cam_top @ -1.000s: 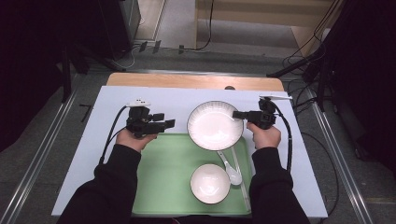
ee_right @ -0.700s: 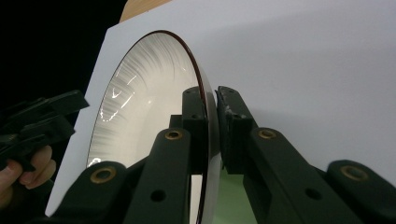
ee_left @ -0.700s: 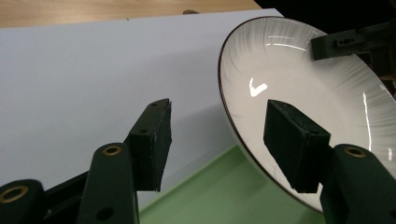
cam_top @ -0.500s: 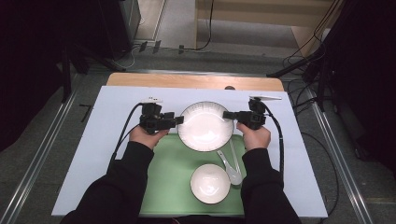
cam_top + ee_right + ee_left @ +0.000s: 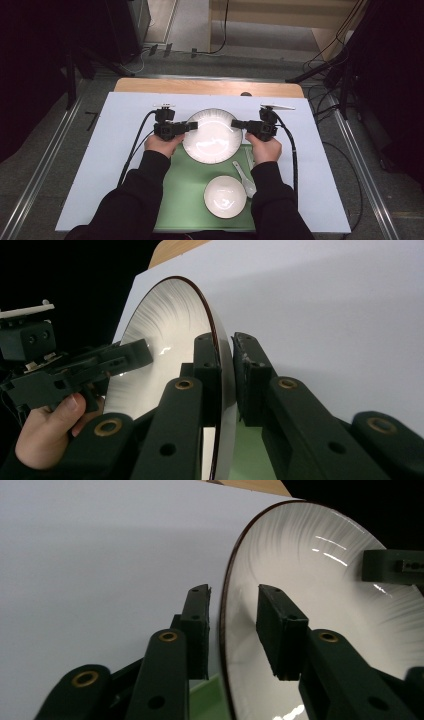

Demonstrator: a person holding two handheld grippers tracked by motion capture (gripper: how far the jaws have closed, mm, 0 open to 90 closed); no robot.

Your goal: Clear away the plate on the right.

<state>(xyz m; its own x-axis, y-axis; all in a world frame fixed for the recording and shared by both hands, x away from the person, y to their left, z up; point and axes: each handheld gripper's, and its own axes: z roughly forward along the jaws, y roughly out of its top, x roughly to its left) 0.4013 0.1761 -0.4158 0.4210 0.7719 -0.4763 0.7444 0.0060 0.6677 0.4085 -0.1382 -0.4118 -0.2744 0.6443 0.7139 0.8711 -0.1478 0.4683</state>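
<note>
A pale bluish-white board (image 5: 120,150) covers the table, with a strip of bare wooden tabletop (image 5: 200,87) showing along its far edge. Metal rails (image 5: 40,170) run along both sides on a grey floor (image 5: 30,150). Black cables (image 5: 220,35) trail across the floor beyond, near light wooden furniture (image 5: 280,20). The surroundings lie in darkness.

A white-topped table (image 5: 115,165) carries a green mat (image 5: 185,200) below both grippers; a small white bowl (image 5: 225,196) and spoon (image 5: 244,178) lie on it.
</note>
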